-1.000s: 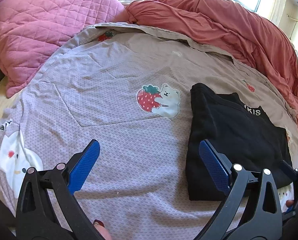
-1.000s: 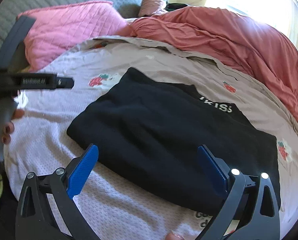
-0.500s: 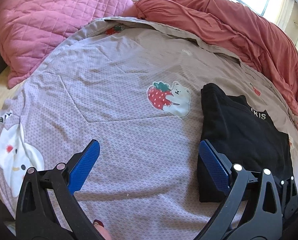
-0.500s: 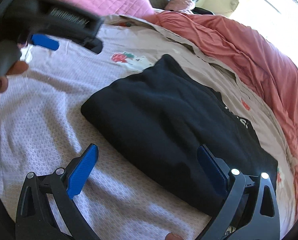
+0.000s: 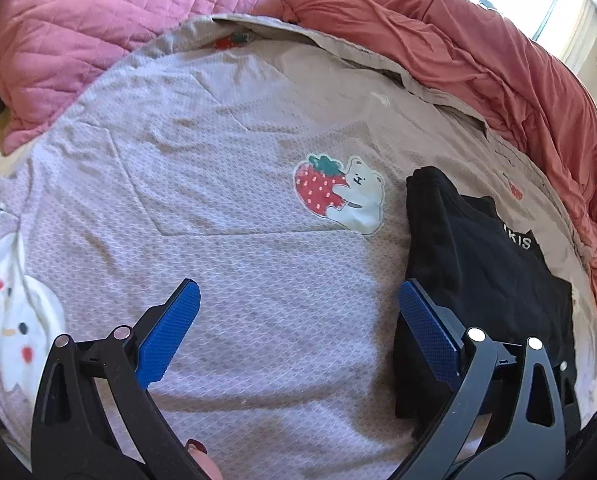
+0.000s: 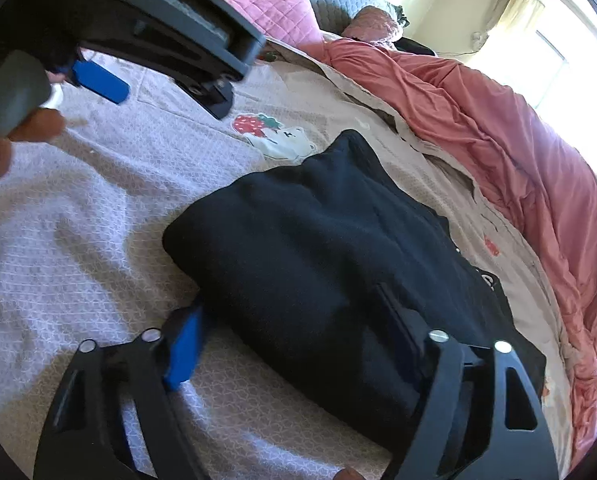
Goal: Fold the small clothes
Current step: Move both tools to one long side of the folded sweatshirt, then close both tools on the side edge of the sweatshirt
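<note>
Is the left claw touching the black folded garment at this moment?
Cannot tell. In the left wrist view the left claw stands open over the bedspread, its right finger overlapping the black folded garment edge; neither view shows contact or gap plainly.

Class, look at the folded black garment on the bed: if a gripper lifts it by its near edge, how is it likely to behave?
The black garment is soft folded cloth, so it would probably droop and its layers may slip open. It looks light for its bulk. The right gripper is closing around its near edge; pushed, it would likely bunch on the textured bedspread rather than slide.
</note>
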`<state>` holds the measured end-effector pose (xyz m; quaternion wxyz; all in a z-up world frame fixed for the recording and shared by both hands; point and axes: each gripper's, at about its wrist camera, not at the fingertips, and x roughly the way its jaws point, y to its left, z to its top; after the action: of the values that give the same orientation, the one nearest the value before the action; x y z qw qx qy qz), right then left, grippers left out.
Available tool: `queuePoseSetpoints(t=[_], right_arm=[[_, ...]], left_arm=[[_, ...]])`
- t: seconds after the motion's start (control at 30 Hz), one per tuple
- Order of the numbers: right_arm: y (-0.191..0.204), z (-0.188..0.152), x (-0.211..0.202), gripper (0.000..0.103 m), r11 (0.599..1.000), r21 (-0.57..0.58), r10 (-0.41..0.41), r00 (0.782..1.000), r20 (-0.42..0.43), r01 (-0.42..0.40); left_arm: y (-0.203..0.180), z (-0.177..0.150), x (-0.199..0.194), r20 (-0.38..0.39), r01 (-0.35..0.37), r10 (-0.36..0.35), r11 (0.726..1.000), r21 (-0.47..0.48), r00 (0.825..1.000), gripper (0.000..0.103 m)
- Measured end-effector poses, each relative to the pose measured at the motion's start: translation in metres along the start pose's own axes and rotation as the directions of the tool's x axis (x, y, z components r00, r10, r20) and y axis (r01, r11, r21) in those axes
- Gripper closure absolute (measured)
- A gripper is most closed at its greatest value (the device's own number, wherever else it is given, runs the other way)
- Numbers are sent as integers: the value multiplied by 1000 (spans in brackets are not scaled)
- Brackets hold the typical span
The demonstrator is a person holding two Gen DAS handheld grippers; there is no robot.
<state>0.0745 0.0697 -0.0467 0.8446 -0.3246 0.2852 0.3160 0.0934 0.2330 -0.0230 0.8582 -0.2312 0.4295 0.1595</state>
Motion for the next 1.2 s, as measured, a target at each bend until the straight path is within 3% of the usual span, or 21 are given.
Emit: queuePoseSetpoints(t=[0.17,0.3,0.4,0.53,0.63,0.7,0.77,0.8,0.93,1.07,1.2], right_arm=[[-15,1,-10,73,993,85,80,996,43,-84],[-39,1,-19,90,962,217,152,984,88,-168],[-55,-2,-23,91,923,304,209,971,117,-236],[-70,-6,-31,92,882,379,241,959,149,-281],[-75,-8,-37,93,868,400,246,955,166,-294],[-78,-9,-39,93,864,408,245,954,170,-295],[-79,-11,-41,93,858,418,248,953,173,-299],[-79,-12,-41,93,853,424,252,952,175,-304],[-79,-13,-40,93,849,429,257,951,173,-308],[-82,-13,-40,93,847,435,251,951,180,-306],[-94,-17,-49,93,832,462,234,950,208,-306]], left_arm=[[-12,11,9,-33,75,-76,997,-29,997,10],[-30,22,14,-55,131,-132,991,-24,990,10],[-44,30,21,-89,199,-201,979,-32,975,10],[-62,39,45,-165,279,-287,958,-70,944,10],[-73,39,63,-230,324,-336,942,-89,913,10],[-78,38,73,-263,327,-341,940,-96,903,10],[-82,36,82,-295,319,-332,943,-92,896,30],[-84,35,85,-307,319,-332,943,-92,892,35],[-91,30,92,-332,366,-380,924,-108,863,70],[-101,32,81,-306,350,-349,935,-53,886,85],[-111,37,62,-276,358,-351,933,-26,895,88]])
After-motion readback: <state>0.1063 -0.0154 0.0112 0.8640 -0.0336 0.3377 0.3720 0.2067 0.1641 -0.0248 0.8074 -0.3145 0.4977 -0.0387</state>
